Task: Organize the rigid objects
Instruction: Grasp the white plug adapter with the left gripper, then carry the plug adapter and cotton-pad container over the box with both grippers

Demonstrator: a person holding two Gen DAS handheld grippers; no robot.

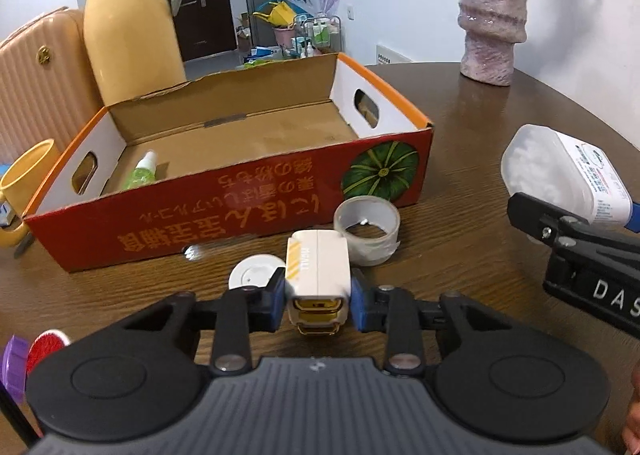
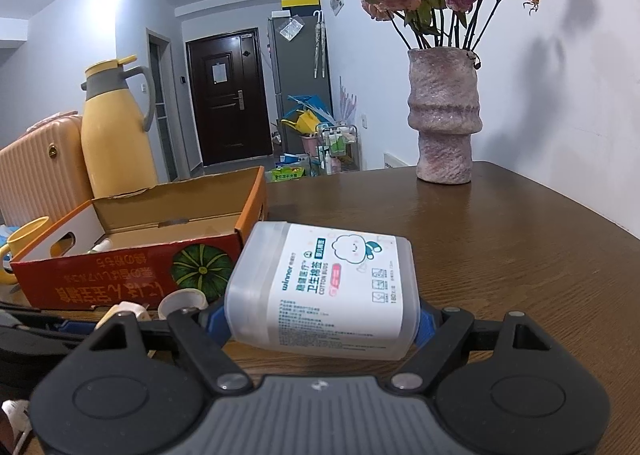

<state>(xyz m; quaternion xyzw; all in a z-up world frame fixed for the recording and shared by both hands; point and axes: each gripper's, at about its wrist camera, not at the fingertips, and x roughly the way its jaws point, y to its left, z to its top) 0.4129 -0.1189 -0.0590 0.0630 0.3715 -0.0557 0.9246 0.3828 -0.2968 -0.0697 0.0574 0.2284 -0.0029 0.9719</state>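
Dim indoor light, ceiling glare upper left, soft wall shadows, fisheye-bent edges

Two wrist fisheyes, low over a round brown table, both facing the far doorway.

The left wrist view looks steeply down along its tongs, close to the tabletop, with the red cardboard box just ahead and filling the middle. The right wrist view sits to the right of it and looks flatter, taking in more wall and ceiling, its own tongs low in the frame. Both share the box, the yellow jug, the pink vase, the tape roll and the dark door. The right tongs show at the left view's right edge.
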